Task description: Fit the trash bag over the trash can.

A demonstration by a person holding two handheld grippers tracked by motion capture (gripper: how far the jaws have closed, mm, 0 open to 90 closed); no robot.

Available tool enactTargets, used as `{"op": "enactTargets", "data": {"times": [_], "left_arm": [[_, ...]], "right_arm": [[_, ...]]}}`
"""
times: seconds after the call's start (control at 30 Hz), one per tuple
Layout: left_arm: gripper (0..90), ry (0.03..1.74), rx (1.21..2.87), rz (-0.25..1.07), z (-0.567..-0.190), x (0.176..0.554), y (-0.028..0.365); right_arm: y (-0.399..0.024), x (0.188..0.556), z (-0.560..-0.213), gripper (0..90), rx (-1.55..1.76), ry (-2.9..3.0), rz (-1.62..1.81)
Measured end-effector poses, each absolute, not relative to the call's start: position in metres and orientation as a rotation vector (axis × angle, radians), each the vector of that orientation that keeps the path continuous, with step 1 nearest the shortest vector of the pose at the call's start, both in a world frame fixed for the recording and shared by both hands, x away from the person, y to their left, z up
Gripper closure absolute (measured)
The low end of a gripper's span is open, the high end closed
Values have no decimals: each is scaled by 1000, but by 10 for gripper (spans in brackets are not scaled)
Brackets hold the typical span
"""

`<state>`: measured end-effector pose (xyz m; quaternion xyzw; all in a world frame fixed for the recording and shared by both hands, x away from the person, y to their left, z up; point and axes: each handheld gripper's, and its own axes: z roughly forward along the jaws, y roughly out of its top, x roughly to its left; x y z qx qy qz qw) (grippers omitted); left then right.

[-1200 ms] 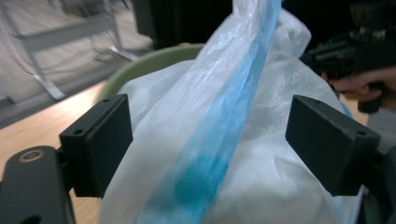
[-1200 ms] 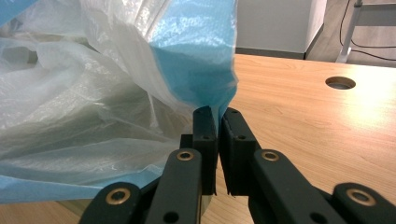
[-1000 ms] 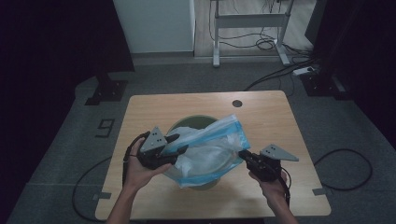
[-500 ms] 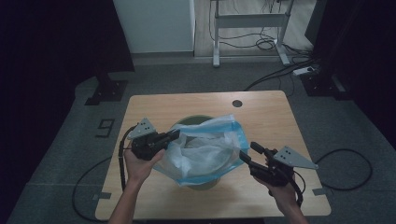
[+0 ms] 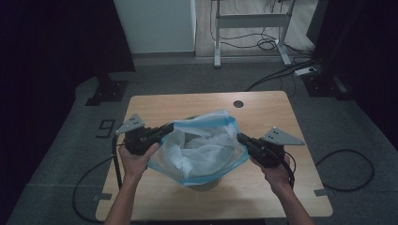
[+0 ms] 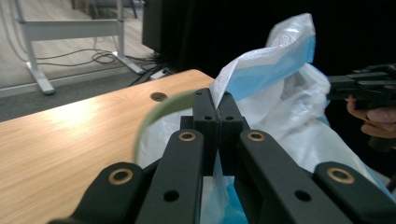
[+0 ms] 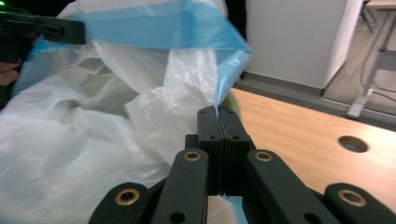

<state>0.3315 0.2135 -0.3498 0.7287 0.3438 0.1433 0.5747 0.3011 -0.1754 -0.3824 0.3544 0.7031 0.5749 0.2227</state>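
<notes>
- On the table (image 5: pixel 155 105), a see-through bag w/ blue rim (image 5: pixel 202 145) sits mid, over a green bin (image 5: pixel 202 183).
- Left gripper (image 5: pixel 165 128) pinches rim at 9 o'clock, jaws just closed.
- Right gripper (image 5: pixel 241 138) pinches rim at 3 o'clock, jaws just closed too.

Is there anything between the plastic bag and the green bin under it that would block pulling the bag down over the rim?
Nothing visible blocks it. Both the left gripper and the right gripper are shut on the blue edge of the plastic bag, stretched open above the green bin; the bag hides most of the rim.
</notes>
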Motion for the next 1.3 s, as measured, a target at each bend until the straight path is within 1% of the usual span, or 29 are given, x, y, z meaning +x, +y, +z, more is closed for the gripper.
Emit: {"op": "enactTargets", "data": {"times": [0.17, 0.27, 0.4, 0.53, 0.7, 0.97, 1.13, 1.3], "left_arm": [[892, 887, 1644, 323, -355, 347, 232], [891, 924, 1648, 326, -360, 356, 237], [888, 968, 1668, 328, -369, 367, 237], [890, 1010, 1655, 314, -382, 376, 238], [891, 1076, 1650, 278, -400, 387, 240], [890, 1160, 1694, 188, -429, 401, 236], [890, 1192, 1746, 168, -439, 401, 232], [889, 1185, 1742, 151, -448, 392, 237]], "right_arm": [[-180, 318, -372, 881, 1023, 1925, 1560], [-183, 334, -371, 881, 1090, 1921, 1561], [-179, 356, -381, 881, 1170, 1930, 1520], [-173, 369, -392, 881, 1190, 1934, 1502], [-166, 375, -405, 880, 1191, 1961, 1469], [-163, 389, -436, 880, 1342, 2038, 1496], [-155, 390, -452, 880, 1383, 2083, 1453], [-156, 385, -465, 878, 1421, 2088, 1444]]}}
